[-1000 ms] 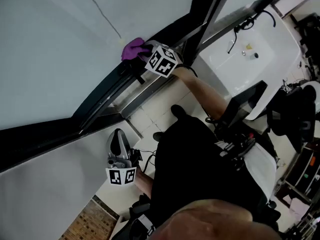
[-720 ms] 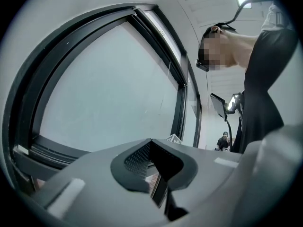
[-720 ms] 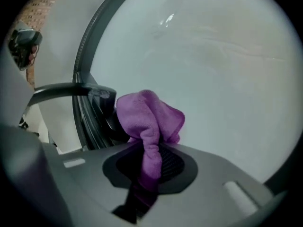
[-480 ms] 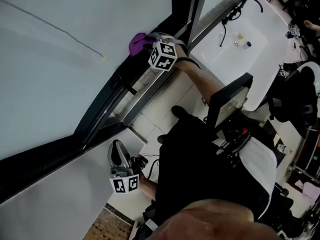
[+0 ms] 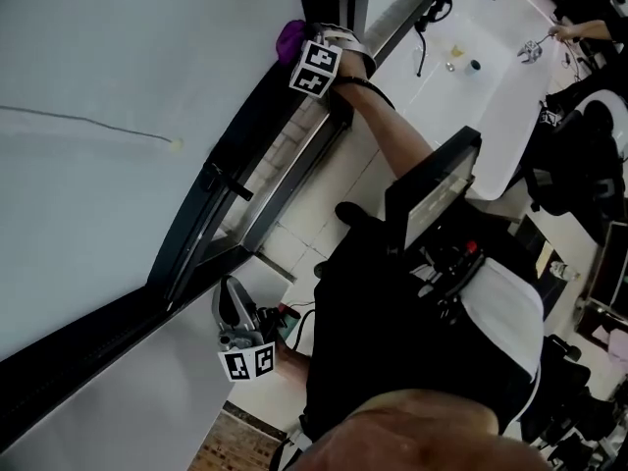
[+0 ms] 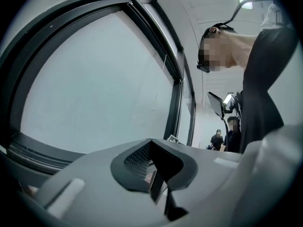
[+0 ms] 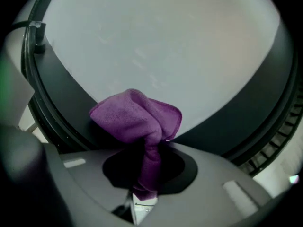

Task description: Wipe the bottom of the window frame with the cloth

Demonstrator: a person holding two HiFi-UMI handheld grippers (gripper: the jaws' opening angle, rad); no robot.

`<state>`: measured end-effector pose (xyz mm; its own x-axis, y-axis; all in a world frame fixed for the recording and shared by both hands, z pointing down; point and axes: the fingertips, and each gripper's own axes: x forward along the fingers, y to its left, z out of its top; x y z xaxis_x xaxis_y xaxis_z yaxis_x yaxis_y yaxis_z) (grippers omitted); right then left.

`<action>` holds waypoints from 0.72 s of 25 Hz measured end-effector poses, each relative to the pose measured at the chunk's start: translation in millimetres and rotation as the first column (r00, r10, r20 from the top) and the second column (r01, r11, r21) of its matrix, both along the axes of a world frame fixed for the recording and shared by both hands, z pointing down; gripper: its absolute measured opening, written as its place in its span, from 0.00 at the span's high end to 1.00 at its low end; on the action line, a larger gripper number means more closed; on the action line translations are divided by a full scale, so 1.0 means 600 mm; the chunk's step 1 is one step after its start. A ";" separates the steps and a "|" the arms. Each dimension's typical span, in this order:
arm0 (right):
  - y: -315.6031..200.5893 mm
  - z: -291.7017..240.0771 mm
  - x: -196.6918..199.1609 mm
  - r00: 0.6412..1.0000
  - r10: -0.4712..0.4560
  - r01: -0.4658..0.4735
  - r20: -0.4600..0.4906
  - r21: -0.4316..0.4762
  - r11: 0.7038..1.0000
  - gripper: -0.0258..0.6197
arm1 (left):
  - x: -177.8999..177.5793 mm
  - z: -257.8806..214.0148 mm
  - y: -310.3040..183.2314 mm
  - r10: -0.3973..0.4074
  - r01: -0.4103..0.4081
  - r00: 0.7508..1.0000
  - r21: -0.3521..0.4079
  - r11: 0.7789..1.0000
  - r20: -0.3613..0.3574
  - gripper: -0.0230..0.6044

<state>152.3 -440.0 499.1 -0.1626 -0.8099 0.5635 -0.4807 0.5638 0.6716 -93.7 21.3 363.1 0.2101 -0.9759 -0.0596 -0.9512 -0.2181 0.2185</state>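
Observation:
A purple cloth point(image 5: 289, 37) is bunched against the dark bottom rail of the window frame point(image 5: 243, 130), at the top of the head view. My right gripper point(image 5: 304, 49) is shut on it, its marker cube just behind. In the right gripper view the cloth point(image 7: 137, 119) bulges out of the gripper point(image 7: 144, 174) and presses where the glass meets the dark frame point(image 7: 236, 122). My left gripper point(image 5: 232, 297) hangs low beside the person's leg, away from the frame. Seen in its own view, the left gripper point(image 6: 154, 174) is shut on nothing.
A window latch point(image 5: 222, 180) sticks out of the frame halfway along. A white basin point(image 5: 491, 77) with a tap stands to the right of the frame's far end. A dark screen point(image 5: 432, 199) is near the person's body. People point(image 6: 218, 138) stand far off.
My right gripper has slid the cloth farther along the bottom rail, towards the frame's far corner. The left gripper has stayed low by the leg.

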 end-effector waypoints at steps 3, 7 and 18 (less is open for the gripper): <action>0.007 -0.003 -0.002 0.998 0.023 -0.022 -0.050 0.015 1.000 0.87 | -0.004 0.000 0.014 -0.002 0.002 1.000 0.005 1.000 -0.001 0.98; 0.008 -0.002 -0.006 0.995 0.038 -0.035 -0.095 0.028 0.999 0.87 | -0.007 0.003 0.024 -0.013 0.013 1.000 0.009 1.000 -0.002 0.98; 0.061 0.000 0.052 0.997 0.052 -0.053 -0.055 -0.019 0.998 0.86 | -0.023 0.005 0.025 -0.037 0.037 0.999 0.011 0.999 -0.018 0.98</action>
<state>183.5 -403.7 499.1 -0.0884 -0.8046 0.5872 -0.4729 0.5527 0.6862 -107.5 36.2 366.2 0.1729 -0.9821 -0.0745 -0.9545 -0.1857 0.2333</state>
